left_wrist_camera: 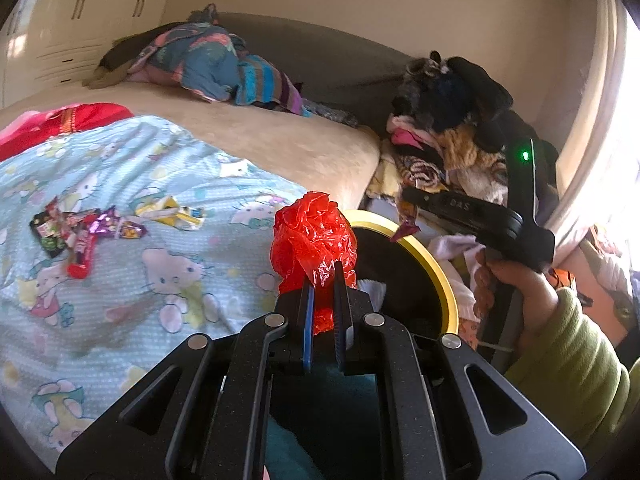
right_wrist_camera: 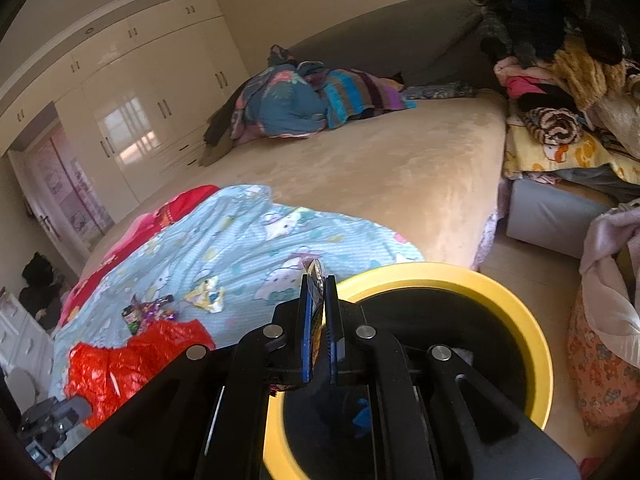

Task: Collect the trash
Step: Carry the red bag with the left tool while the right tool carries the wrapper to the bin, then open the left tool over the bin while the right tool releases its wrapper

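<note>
beside the yellow-rimmed bin (right_wrist_camera: 516,312), more wrappers (left_wrist_camera: 80,228) on the blue sheet (left_wrist_camera: 132,308)

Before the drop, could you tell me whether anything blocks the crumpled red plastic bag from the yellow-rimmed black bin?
Nothing visible does. The left gripper holds the crumpled red plastic bag beside the yellow-rimmed black bin, whose mouth is open.

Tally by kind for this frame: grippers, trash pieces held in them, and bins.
Grippers: 2 (left gripper, right gripper)
Held trash pieces: 2 (red plastic, wrapper)
Bins: 1 (yellow-rimmed bin)
Total: 5
</note>
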`<state>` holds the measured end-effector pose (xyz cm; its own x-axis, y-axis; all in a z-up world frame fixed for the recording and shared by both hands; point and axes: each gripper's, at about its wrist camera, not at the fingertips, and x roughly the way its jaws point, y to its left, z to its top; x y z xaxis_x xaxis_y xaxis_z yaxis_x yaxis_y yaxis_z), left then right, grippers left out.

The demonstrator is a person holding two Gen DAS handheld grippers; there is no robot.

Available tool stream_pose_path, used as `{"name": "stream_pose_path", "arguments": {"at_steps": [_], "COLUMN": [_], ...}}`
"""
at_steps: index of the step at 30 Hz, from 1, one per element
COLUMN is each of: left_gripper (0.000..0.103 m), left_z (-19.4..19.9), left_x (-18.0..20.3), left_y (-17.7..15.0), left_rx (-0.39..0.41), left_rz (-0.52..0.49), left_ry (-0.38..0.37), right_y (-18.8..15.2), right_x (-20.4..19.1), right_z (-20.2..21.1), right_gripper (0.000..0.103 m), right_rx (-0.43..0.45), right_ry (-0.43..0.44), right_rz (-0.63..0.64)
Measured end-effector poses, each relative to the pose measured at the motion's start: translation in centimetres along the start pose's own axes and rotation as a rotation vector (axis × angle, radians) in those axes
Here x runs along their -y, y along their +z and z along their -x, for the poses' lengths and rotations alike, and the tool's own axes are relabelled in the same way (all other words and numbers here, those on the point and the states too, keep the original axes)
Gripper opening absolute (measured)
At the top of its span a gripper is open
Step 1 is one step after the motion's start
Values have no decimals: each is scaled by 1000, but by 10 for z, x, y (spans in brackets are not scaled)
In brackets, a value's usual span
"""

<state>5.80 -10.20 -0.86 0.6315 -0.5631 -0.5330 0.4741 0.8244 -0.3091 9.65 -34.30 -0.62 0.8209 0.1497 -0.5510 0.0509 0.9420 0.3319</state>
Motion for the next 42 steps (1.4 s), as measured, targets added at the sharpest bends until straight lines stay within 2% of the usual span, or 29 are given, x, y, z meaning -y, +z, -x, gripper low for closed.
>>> {"name": "stream_pose_path", "arguments": {"at_steps": [16, 31, 38, 40, 42], "left_gripper": [5, 5, 5, 12, 48], "left_z": [-38, -86, -110, -112, -110], "left_x": [37, 63, 68, 66, 64], "left_y": [-11, -19, -14, -13, -10], "left_rx": [-85, -189, -208, -198, -169], "left_rz": [-79, -166, -199, -196, -182], "left_ry": [-46, -62, -51, -46, -32], "right_y": [-6, -13, -16, -16, -16], "right_x": [43, 66, 75, 77, 78], "right_z": [-5, -16, -21, -23, -23], "right_gripper": [6, 6, 7, 9, 23], "right_rx": [-17, -58, -84, -92, -92], "right_ry": [-80, -94, -88, -86, -94], "right_rz": [-54, -86, -115, -119, -126]}}
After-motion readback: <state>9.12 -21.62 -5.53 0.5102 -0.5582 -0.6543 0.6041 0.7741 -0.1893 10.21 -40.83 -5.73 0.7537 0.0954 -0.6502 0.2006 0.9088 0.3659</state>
